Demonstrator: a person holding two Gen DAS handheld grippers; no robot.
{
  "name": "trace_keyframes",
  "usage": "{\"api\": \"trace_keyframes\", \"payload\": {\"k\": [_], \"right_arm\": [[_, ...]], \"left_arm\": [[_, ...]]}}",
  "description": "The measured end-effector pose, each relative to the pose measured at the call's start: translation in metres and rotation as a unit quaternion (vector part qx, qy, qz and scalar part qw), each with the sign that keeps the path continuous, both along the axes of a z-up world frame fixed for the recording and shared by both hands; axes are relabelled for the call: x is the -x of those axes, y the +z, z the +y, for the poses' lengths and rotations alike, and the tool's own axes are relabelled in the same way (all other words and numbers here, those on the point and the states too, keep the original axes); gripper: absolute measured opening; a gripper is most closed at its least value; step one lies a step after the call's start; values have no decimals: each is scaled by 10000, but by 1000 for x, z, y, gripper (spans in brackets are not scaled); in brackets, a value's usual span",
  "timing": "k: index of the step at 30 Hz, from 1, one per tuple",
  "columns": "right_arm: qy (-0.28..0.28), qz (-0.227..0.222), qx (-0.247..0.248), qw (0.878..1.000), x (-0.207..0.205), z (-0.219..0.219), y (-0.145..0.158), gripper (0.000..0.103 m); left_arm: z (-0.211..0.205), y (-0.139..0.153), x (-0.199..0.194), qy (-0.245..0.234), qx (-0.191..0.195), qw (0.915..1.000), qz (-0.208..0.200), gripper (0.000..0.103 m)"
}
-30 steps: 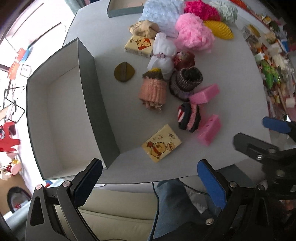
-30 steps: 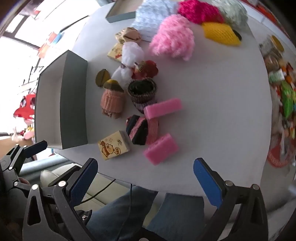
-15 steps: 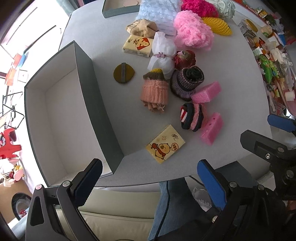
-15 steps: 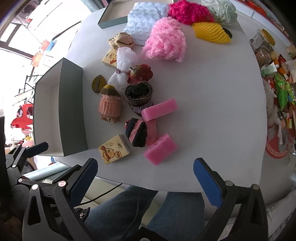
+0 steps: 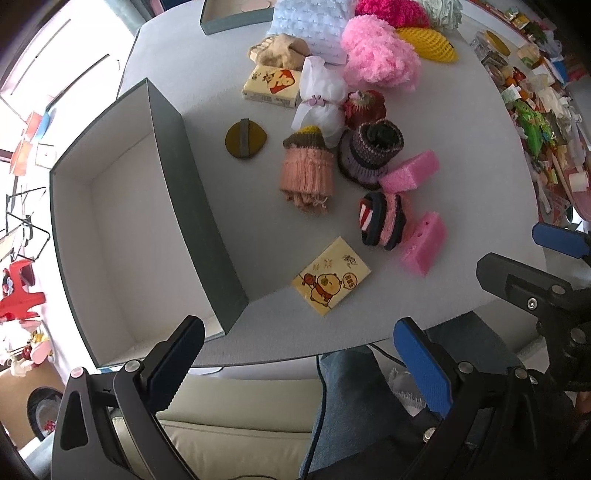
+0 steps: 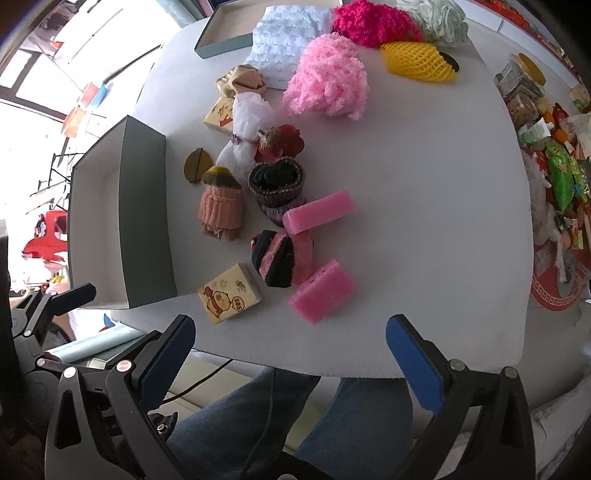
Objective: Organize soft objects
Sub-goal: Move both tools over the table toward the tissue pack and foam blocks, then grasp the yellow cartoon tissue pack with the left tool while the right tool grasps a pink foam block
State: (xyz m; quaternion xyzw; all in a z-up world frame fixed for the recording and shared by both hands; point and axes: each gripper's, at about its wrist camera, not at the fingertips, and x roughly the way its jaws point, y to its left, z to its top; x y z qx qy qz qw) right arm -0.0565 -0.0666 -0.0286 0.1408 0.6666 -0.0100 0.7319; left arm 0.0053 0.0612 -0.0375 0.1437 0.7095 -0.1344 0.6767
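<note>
While both grippers, left gripper [image 5: 299,363] and right gripper [image 6: 291,354], hold their fingers wide apart and empty, a yellow tissue pack [image 5: 331,281] lies beside the grey box [image 5: 192,206].

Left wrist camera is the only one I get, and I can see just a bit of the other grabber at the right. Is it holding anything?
Observer: No. The right gripper is wide open with nothing between its fingers, hovering at the near edge of the table.
Operator: What's the pale fluffy thing cut off at the top of my picture?
Observer: A mint-green pom-pom, pressed against the magenta pom-pom.
Operator: Is anything hiding behind the yellow net?
Observer: A black thing pokes out at the far end of the yellow net; I cannot tell what it is.
</note>
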Motion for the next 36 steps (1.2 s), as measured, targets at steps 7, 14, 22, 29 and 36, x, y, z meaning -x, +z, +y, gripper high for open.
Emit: {"api": "trace_keyframes", "payload": {"k": [7,14,22,29,36], "right_arm": [[79,76,31,9999,1,7,-2,103],[48,88,68,9999,3,7,-3,103],[12,227,143,9996,7,7,-13,103],[107,376,230,9990,14,12,-24,103],[53,407,292,9987,21,8,-28,103]], "left_arm": [[6,-1,3,90,18,10000,25,103],[4,-5,7,37,50,10000,73,103],[10,-14,14,35,131,9998,170,103],[15,-25,19,131,279,9991,291,103],[10,-24,19,116,314,9992,213,103]]}}
